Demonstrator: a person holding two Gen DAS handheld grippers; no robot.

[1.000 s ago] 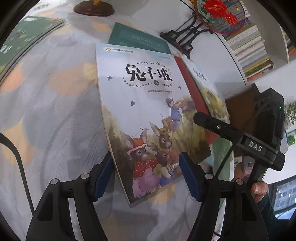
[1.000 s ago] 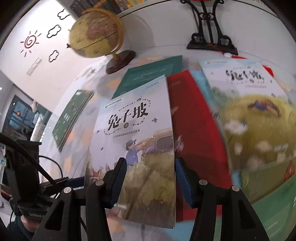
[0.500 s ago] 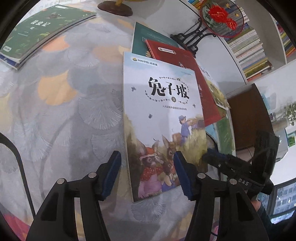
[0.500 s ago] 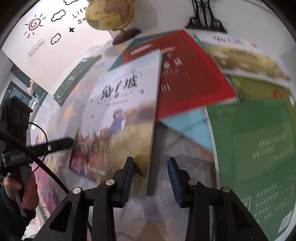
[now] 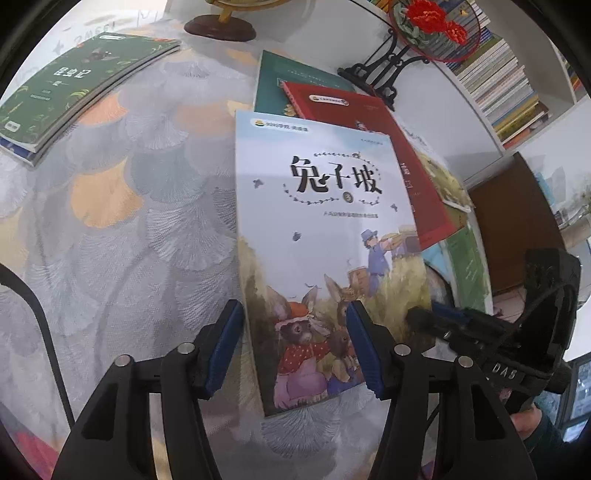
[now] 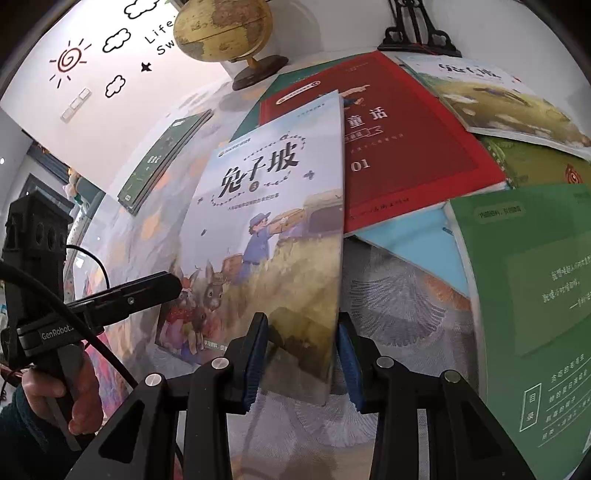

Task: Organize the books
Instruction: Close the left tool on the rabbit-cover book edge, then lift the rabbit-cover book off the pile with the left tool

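Left wrist view: the left gripper (image 5: pixel 293 345) grips the rabbit book's (image 5: pixel 325 240) near left corner; the book overlaps the red book (image 5: pixel 373 122).

Right wrist view: the right gripper (image 6: pixel 301 352) clamps the rabbit book's near right corner, lifted off the counter (image 6: pixel 399 295).

glossy paper cover on the rabbit book (image 5: pixel 332 236), woven matt tablecloth (image 5: pixel 122 236), wooden globe base (image 5: pixel 220 27)

- The left gripper (image 5: pixel 293 347) points down with its blue pads partly apart.
- The right gripper (image 6: pixel 300 354) points down too, pads closer together.
- A hand (image 6: pixel 59 391) holds the left gripper's handle.
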